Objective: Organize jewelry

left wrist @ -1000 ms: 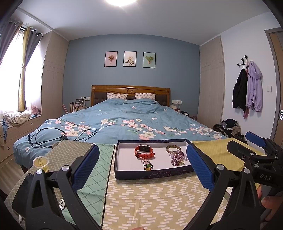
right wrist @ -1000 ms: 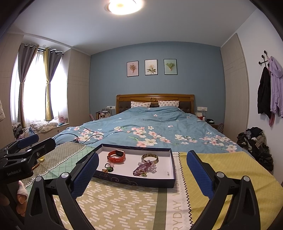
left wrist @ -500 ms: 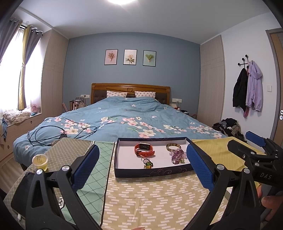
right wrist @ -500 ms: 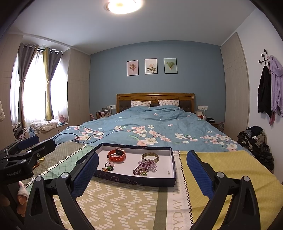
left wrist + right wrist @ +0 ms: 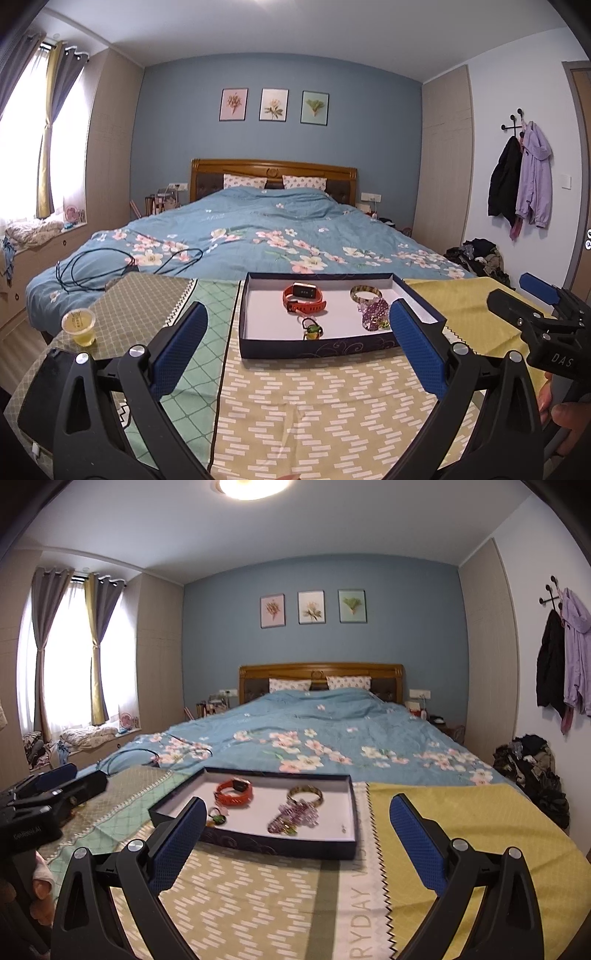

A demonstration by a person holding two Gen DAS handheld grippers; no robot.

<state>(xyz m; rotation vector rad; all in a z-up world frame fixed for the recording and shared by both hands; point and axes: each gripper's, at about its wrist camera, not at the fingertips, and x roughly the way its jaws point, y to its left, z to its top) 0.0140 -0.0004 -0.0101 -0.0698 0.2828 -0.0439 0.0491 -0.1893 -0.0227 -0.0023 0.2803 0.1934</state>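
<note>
A bedroom scene, seen from two handheld grippers held side by side above a cloth-covered surface [image 5: 332, 406] at the foot of a bed. The left gripper [image 5: 295, 350] has its blue-padded fingers [image 5: 181, 350] spread wide apart, holding nothing. The right gripper [image 5: 295, 834] is the same: fingers apart and empty.

Just ahead of both sits a shallow dark navy cardboard box with a white floor [image 5: 266, 314]. All the jewelry in view lies inside it: an orange-red rubber-strapped smartwatch [image 5: 303, 297] towards the back, a gold-toned patterned bangle [image 5: 365, 293] to its right, a tangle of purple and pink beads [image 5: 375, 315] touching the bangle's near side, and a small dark ring-shaped piece with a green-and-yellow charm [image 5: 312, 328] near the front wall (its exact kind is too small to tell).

No jewelry shows on the cloth outside the box. The pieces lie loose rather than in neat order, so this would fit either pieces gathered in and done, or pieces waiting to be sorted elsewhere. A small plastic cup of yellow jelly [image 5: 78, 326] stands well to the left.
</note>
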